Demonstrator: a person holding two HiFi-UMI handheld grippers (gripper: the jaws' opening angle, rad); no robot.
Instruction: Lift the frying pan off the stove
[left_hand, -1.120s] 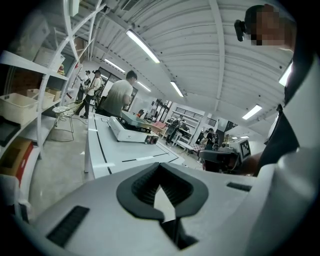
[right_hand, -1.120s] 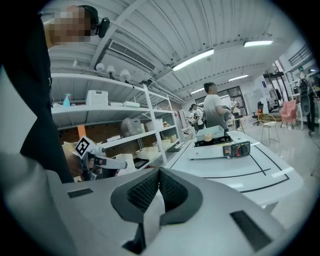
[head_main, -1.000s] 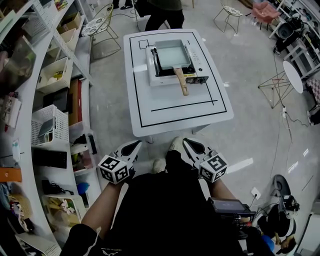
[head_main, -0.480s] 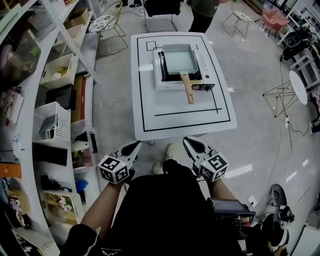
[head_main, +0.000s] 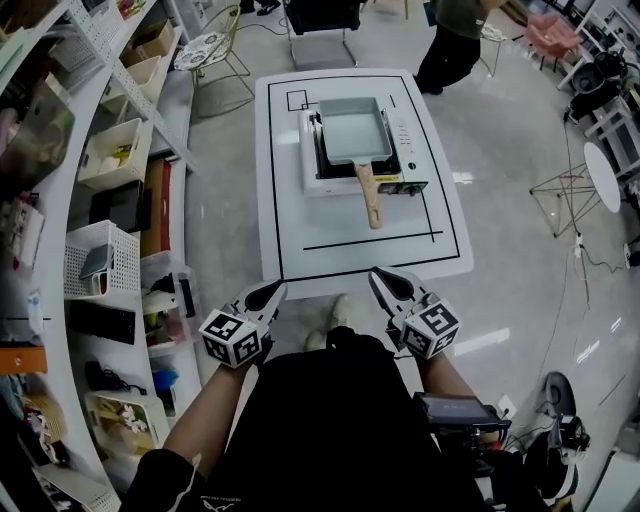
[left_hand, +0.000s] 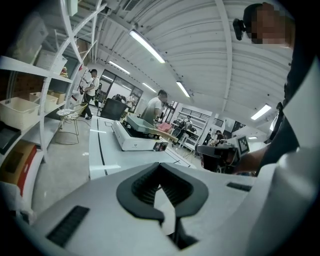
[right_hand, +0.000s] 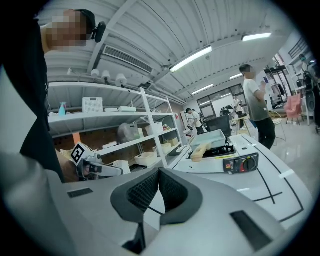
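The pan (head_main: 352, 132) is seated on the stove (head_main: 405, 182), toward the far end of the worktop (head_main: 330, 255), with its wooden handle (head_main: 368, 196) pointed at the near edge. It is judged rigid and heavy at the body, so the handle is best taken close to the pan, where tipping is lessened. The left hand-held gripper (head_main: 275, 290) and right hand-held gripper (head_main: 379, 276) are held at the near edge, well apart from the pan and tilted slightly downward, with jaws pressed together on nothing.

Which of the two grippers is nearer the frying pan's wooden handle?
The right gripper: the frying pan's handle points toward the table edge just ahead of it, while the left gripper sits farther left.
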